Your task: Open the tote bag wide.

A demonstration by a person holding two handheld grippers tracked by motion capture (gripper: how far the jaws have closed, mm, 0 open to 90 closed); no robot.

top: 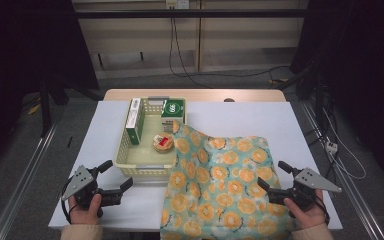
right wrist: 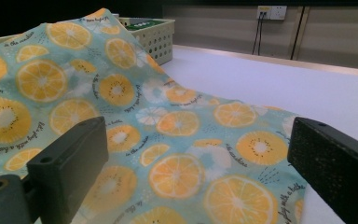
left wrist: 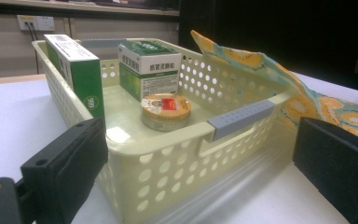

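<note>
Desk (top: 260, 112): flat, matte white top, pale wood edge along the far side.

Basket (top: 122, 152): cream plastic, rectangular, walls perforated with round holes, a grey grip strip (left wrist: 242, 119) on the near rim. It sits on the left half of the desk. Inside: a tall green-and-white carton (top: 135, 120) standing on edge against the left wall; a second green-and-white box (top: 172, 109) upright at the far right corner; a low round tin (top: 163, 143) with an orange lid and red label, lying flat on the basket floor near its middle.

Cloth (top: 220, 185): thin woven fabric, pale teal, printed with orange citrus slices and small script. It lies mostly flat on the desk right of the basket, reaching the near desk edge; its far left corner is draped up against the basket's right wall and stands above the rim. Soft folds near that corner.

Left gripper (top: 115, 180): black fingers spread wide, holding nothing, just in front of the basket's near left corner, apart from it.

Right gripper (top: 275, 177): fingers spread wide, holding nothing, over the cloth's right edge; contact with the fabric cannot be told.
</note>
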